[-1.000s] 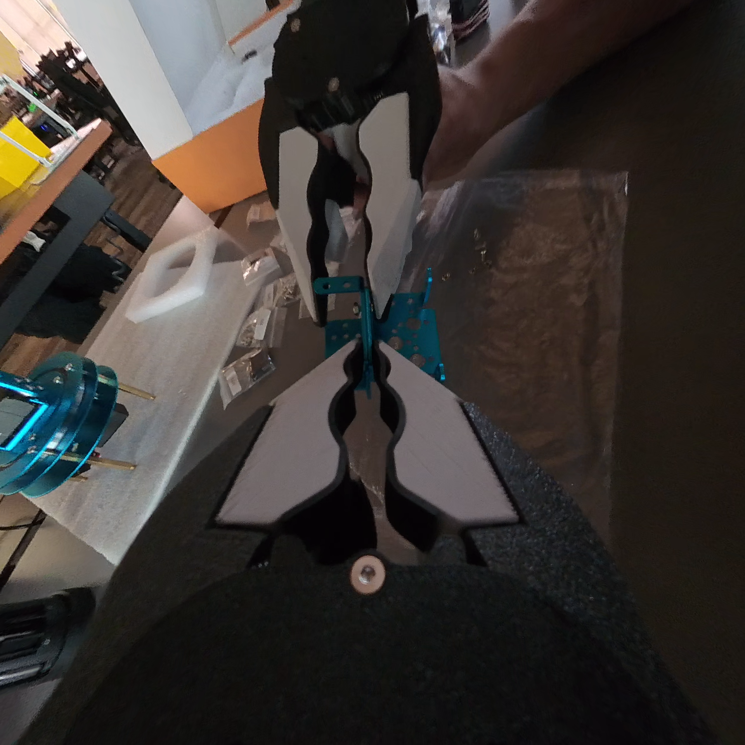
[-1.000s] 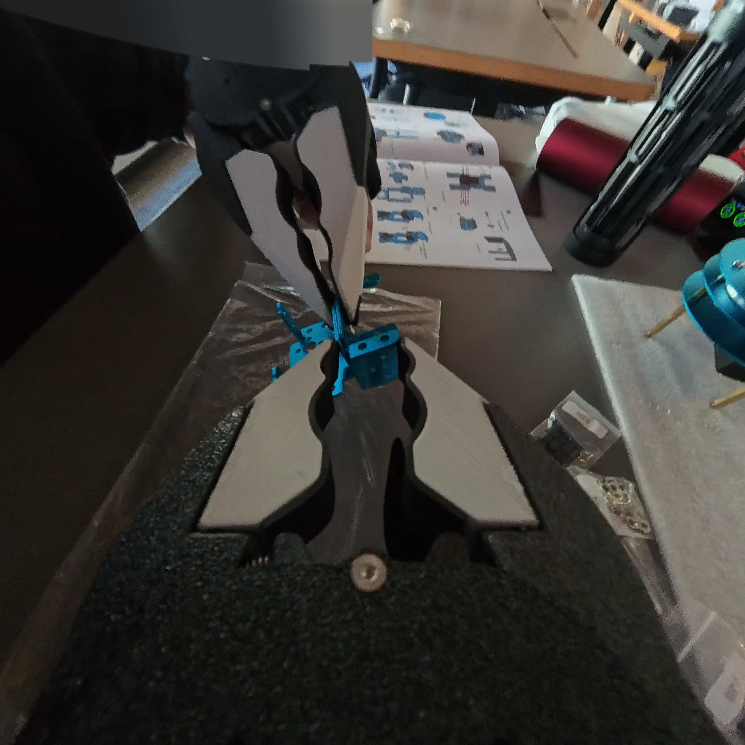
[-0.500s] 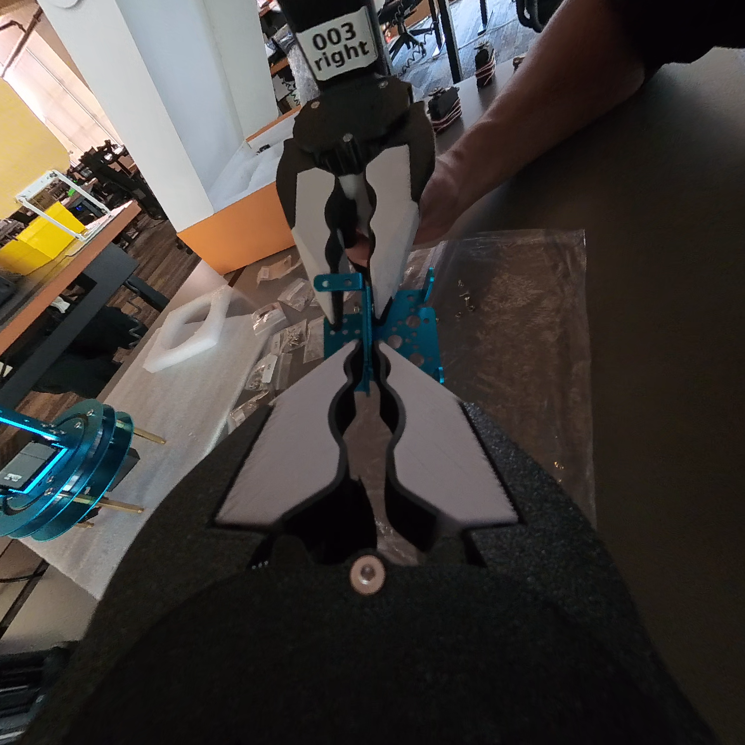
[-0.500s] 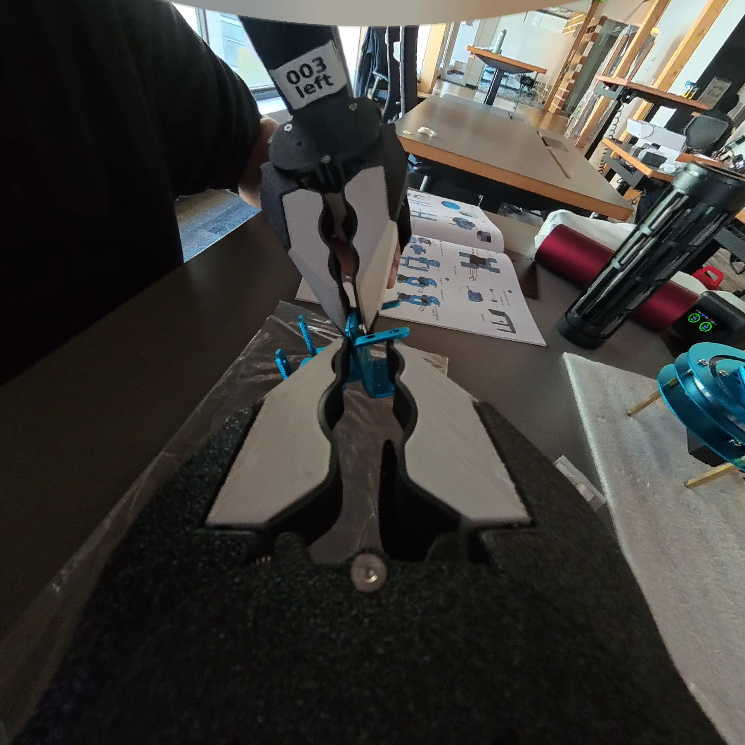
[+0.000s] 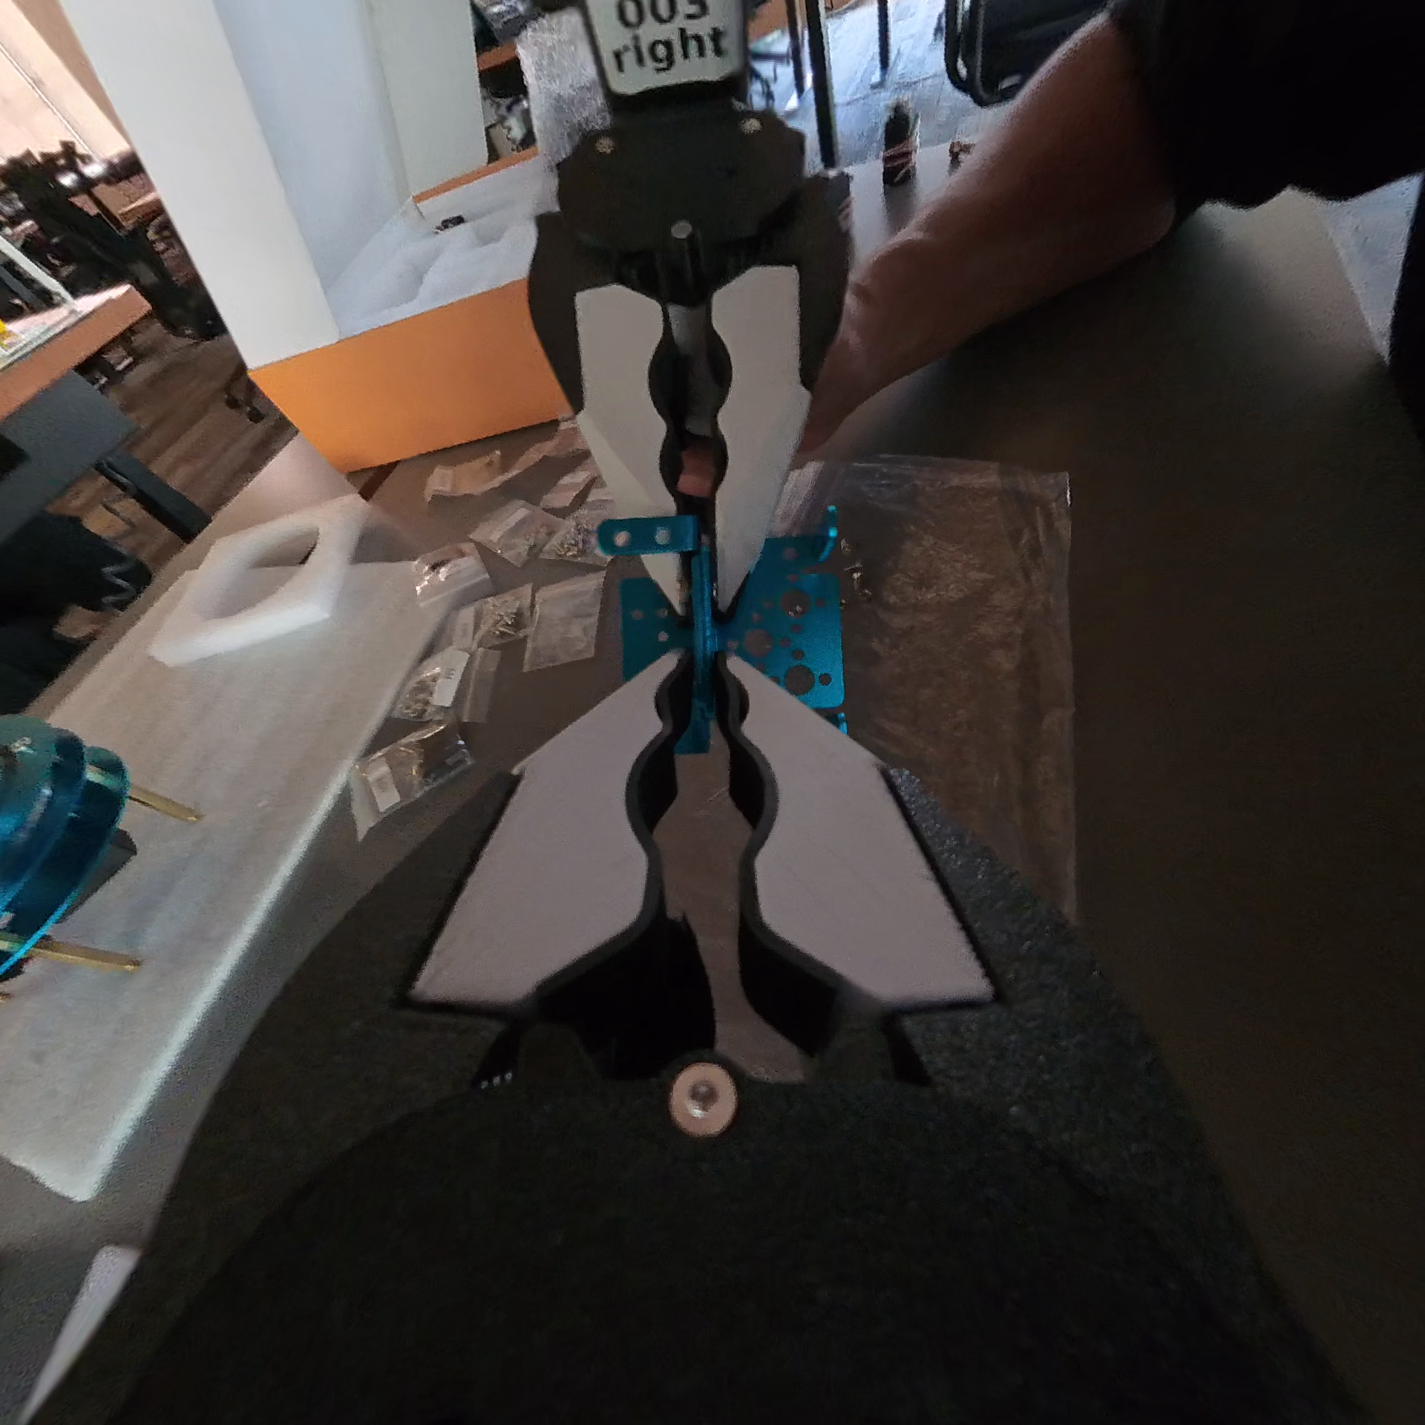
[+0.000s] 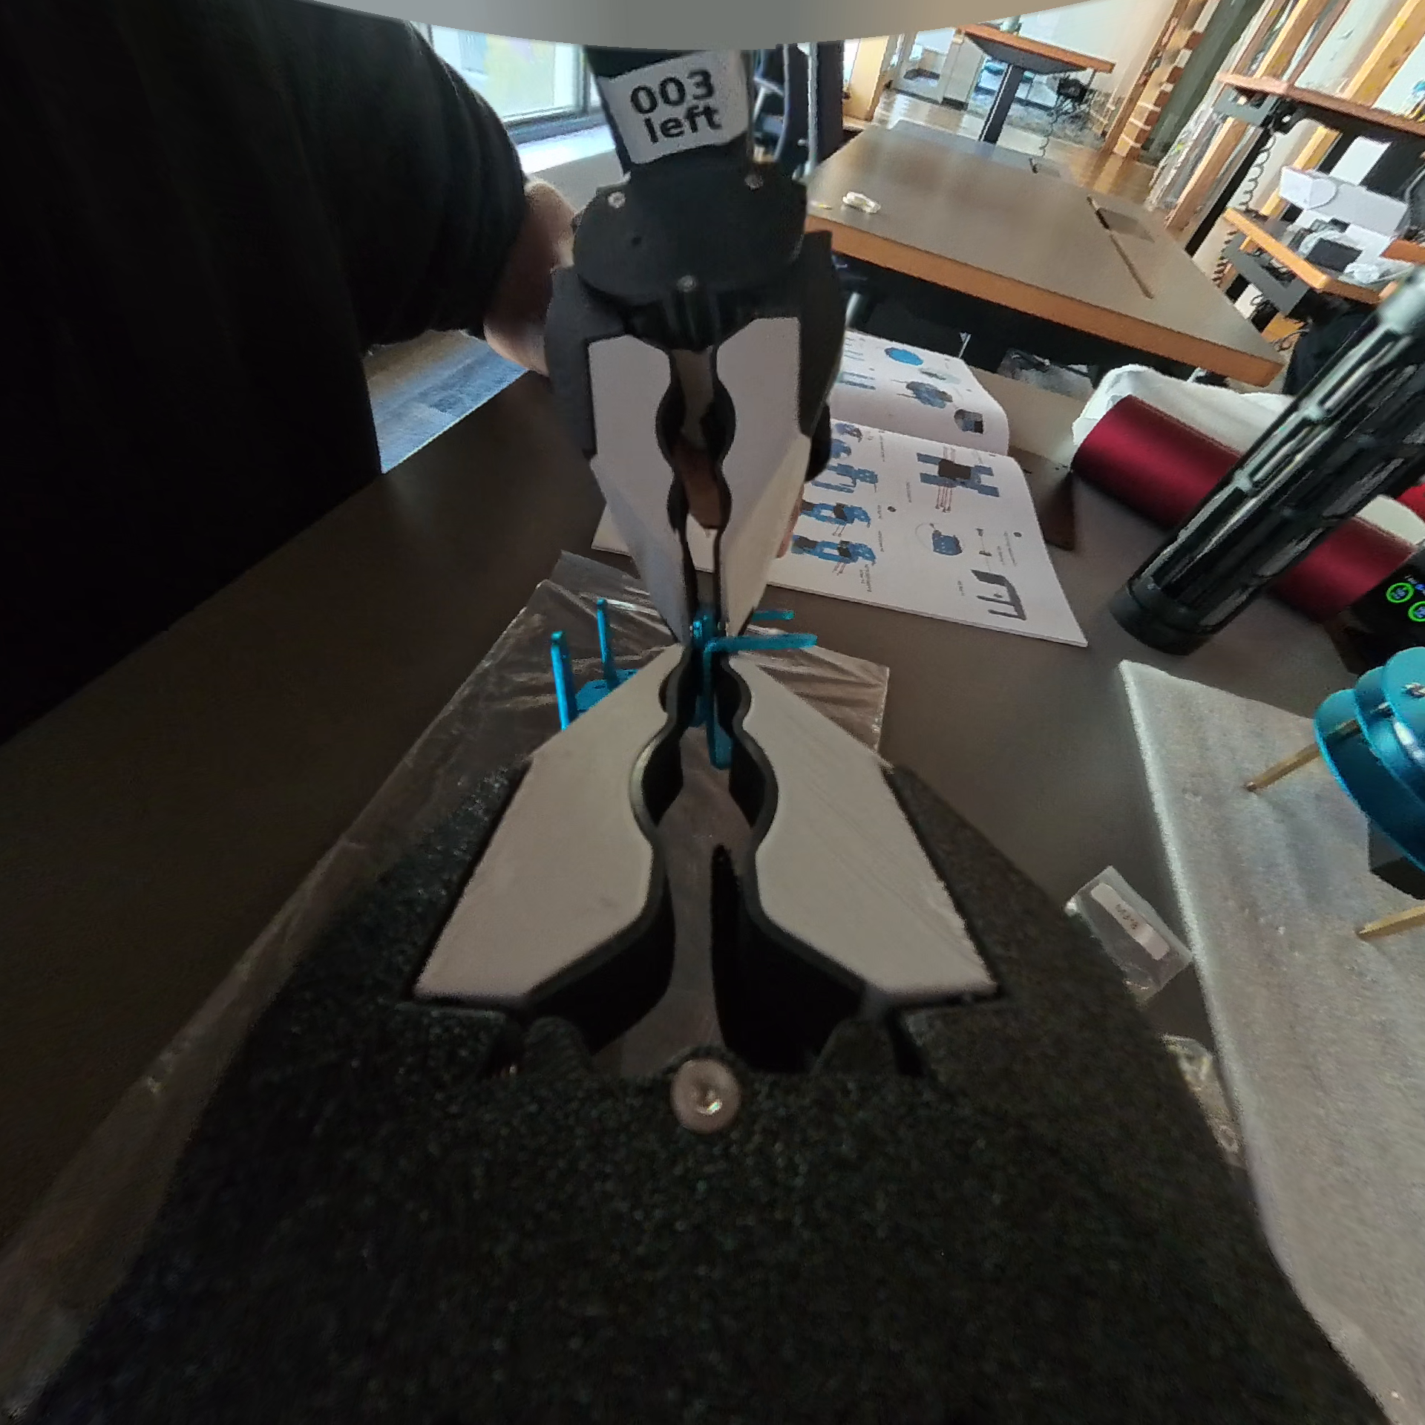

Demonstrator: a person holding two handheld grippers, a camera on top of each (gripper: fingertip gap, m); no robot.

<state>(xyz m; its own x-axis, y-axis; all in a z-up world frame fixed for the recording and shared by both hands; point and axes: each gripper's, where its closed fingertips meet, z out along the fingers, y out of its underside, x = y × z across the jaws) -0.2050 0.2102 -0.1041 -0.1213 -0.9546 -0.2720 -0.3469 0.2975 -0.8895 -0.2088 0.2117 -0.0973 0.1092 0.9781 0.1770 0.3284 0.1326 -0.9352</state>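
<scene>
My left gripper [image 5: 702, 663] is shut on a thin blue metal bracket [image 5: 700, 617], held edge-on above the table. My right gripper [image 5: 698, 590] faces it tip to tip and is shut on the same bracket from the far side. In the right wrist view my right gripper [image 6: 705, 655] grips the bracket [image 6: 715, 717] and the left gripper [image 6: 705, 617] meets it from above. I cannot tell if it is one piece or two pressed together. A blue perforated plate [image 5: 794, 640] with upright tabs [image 6: 561, 686] lies below on a clear plastic bag [image 5: 964, 617].
A white foam sheet [image 5: 231, 771] carries a foam block [image 5: 254, 586] and a blue round assembly on brass standoffs [image 6: 1380, 740]. Small bags of screws [image 5: 493, 617] lie near it. An open booklet [image 6: 925, 524], a black bottle [image 6: 1272, 493] and a red roll [image 6: 1203, 463] lie behind. Only a small space, under 4 cm, lies between the two pairs of fingers. The black bottle [image 6: 1272, 493] is about 30 centimetres from both grippers' fingertips.
Both grippers have stayed shut on the blue bracket and have risen with it away from the plate. The facing gripper now sits farther back and straighter in each view.
</scene>
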